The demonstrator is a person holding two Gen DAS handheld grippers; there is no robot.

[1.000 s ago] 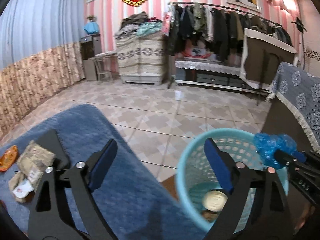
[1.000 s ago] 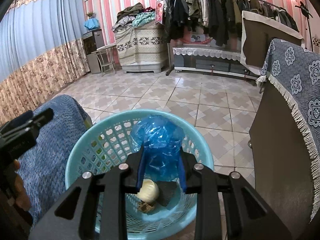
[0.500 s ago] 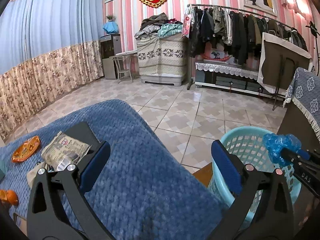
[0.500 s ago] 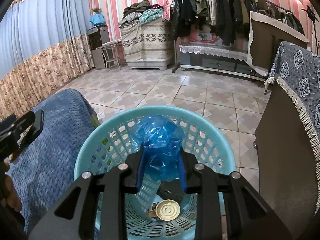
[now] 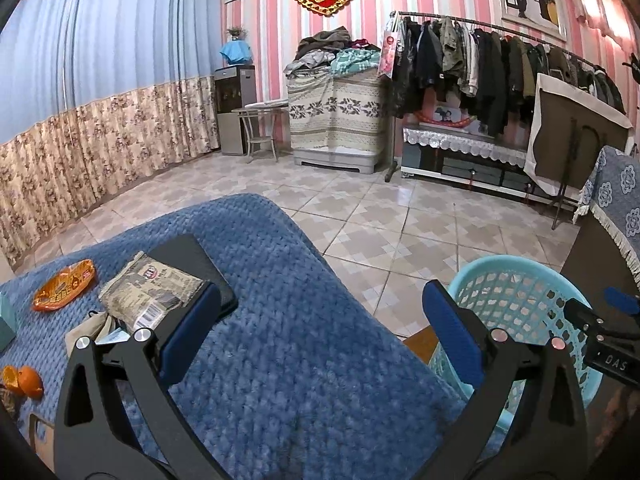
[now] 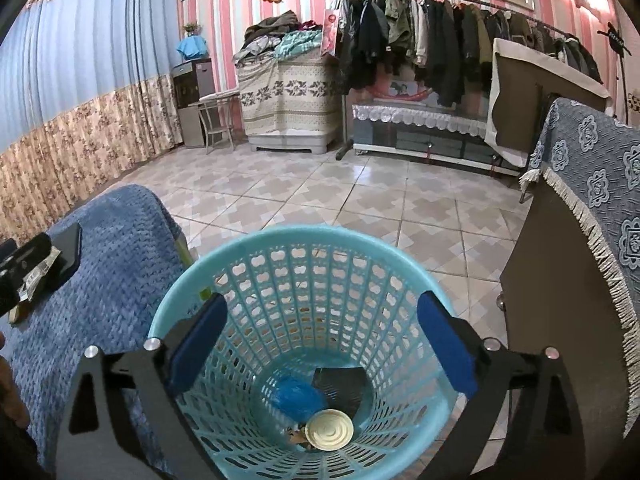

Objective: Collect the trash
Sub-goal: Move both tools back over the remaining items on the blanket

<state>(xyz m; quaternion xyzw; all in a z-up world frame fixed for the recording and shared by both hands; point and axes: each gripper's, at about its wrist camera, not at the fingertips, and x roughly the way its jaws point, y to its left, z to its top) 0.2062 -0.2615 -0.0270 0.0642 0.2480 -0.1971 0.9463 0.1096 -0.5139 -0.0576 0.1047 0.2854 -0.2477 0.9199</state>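
Note:
A light blue plastic basket (image 6: 280,240) stands on the floor beside the blue-covered table (image 6: 112,280). My right gripper (image 6: 320,340) is open and empty right above the basket's mouth. A crumpled blue plastic bag (image 6: 298,400) lies at the basket's bottom with a round can lid (image 6: 330,432). My left gripper (image 5: 320,336) is open and empty over the blue cover (image 5: 280,320). A printed wrapper (image 5: 148,292), an orange wrapper (image 5: 64,284) and orange peel (image 5: 24,380) lie on the table to its left. The basket also shows in the left wrist view (image 5: 516,264).
A black phone (image 5: 188,256) lies under the printed wrapper. A dark cabinet with a fringed blue cloth (image 6: 592,184) stands right of the basket. The tiled floor (image 5: 400,216) runs back to a clothes rack (image 5: 480,64) and a covered chest (image 5: 336,116).
My right gripper opened and the blue bag dropped into the basket. My left gripper swung left, away from the basket and over the table.

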